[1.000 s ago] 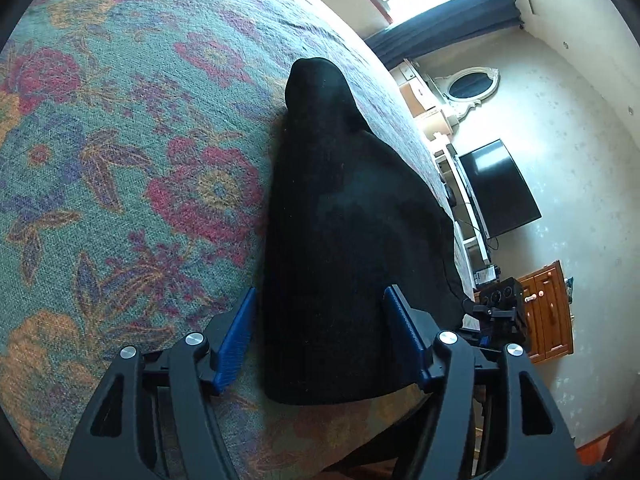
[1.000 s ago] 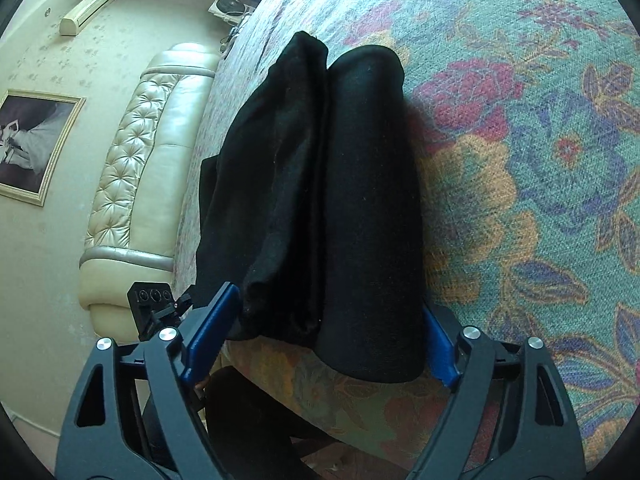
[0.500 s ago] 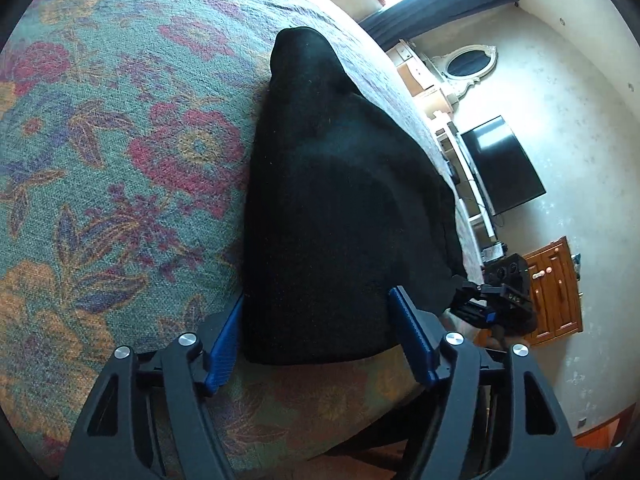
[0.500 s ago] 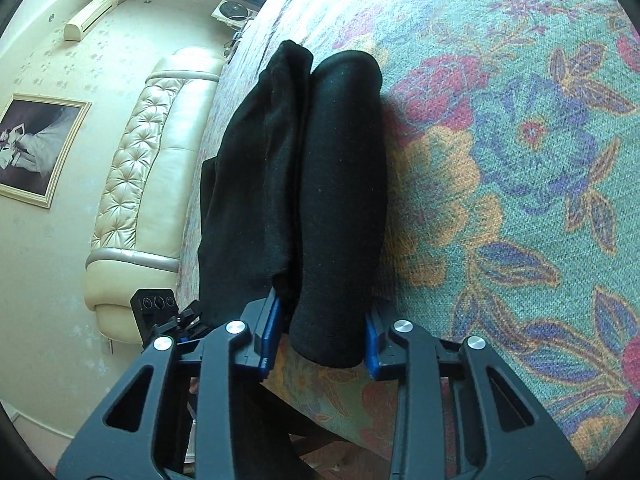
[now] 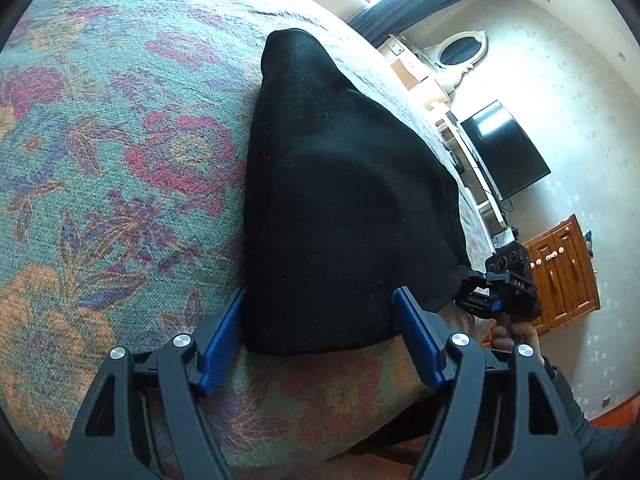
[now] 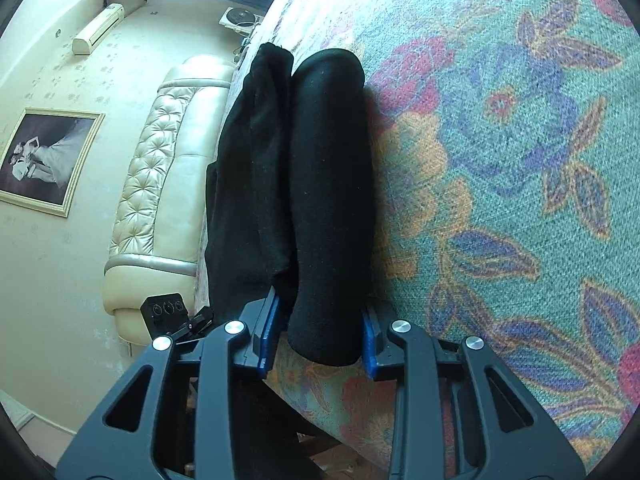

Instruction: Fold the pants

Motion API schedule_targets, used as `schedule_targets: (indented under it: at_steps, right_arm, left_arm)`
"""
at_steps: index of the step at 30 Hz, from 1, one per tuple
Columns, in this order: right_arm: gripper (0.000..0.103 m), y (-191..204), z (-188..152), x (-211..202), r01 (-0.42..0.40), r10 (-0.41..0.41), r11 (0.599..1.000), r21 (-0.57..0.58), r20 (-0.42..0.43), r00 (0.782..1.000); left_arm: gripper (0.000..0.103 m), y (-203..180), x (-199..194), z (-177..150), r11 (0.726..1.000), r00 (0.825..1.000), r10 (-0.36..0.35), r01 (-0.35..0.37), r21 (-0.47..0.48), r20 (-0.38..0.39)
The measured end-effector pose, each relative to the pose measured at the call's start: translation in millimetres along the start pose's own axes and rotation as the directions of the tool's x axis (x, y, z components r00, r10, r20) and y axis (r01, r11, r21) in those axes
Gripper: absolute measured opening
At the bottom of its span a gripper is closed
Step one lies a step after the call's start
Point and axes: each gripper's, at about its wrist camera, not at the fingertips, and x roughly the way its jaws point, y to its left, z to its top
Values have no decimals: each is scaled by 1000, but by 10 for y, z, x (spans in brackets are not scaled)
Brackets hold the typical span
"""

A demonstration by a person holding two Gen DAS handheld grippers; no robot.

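Observation:
Black pants (image 5: 332, 208) lie folded lengthwise on a floral bedspread (image 5: 100, 160). In the left wrist view my left gripper (image 5: 320, 336) has its blue fingers on either side of the near end of the pants, touching the cloth. In the right wrist view the pants (image 6: 320, 184) show as two long folds. My right gripper (image 6: 318, 336) is shut on the near end of the right-hand fold. The right gripper also shows in the left wrist view (image 5: 504, 292) at the bed's edge.
The bedspread (image 6: 500, 160) covers the bed; its near edge (image 5: 340, 420) drops off below the grippers. A padded cream headboard (image 6: 160, 184) stands beside the bed. A television (image 5: 504, 152) and a wooden cabinet (image 5: 568, 272) stand by the far wall.
My right gripper has closed on the near end of the pants' right fold. My left gripper has narrowed around the other end and now touches the cloth.

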Motion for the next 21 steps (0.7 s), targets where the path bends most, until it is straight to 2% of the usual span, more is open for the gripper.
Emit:
schedule_targets:
  at_steps: [3,6,16,19,21]
  right_arm:
    - [32,-24,-5,-36,-3,3,1000,-4,2,1000]
    - [33,-76,-8,-84,-28,28,1000,7,4,1000]
    - [41,-317,-45,-431,-81,77,993,90,49,996]
    - [55,-317,-91,-557,-89,82,991,98,71,994]
    - [71,-274,-119,-632,-64,58,994,84,78,995]
  left_arm:
    - [79,-68,-18,-26,998,999,47,-47,39,-1]
    - [84,-90,-15,-57,996,998,65,-64,67,-4]
    - [88,-112,68,-63,996,997,80,-80,43,11]
    - [88,-193,124,-70,995,996,93,-94,44,15]
    - [89,-211,133,-75,993,994,105,-106,45,14]
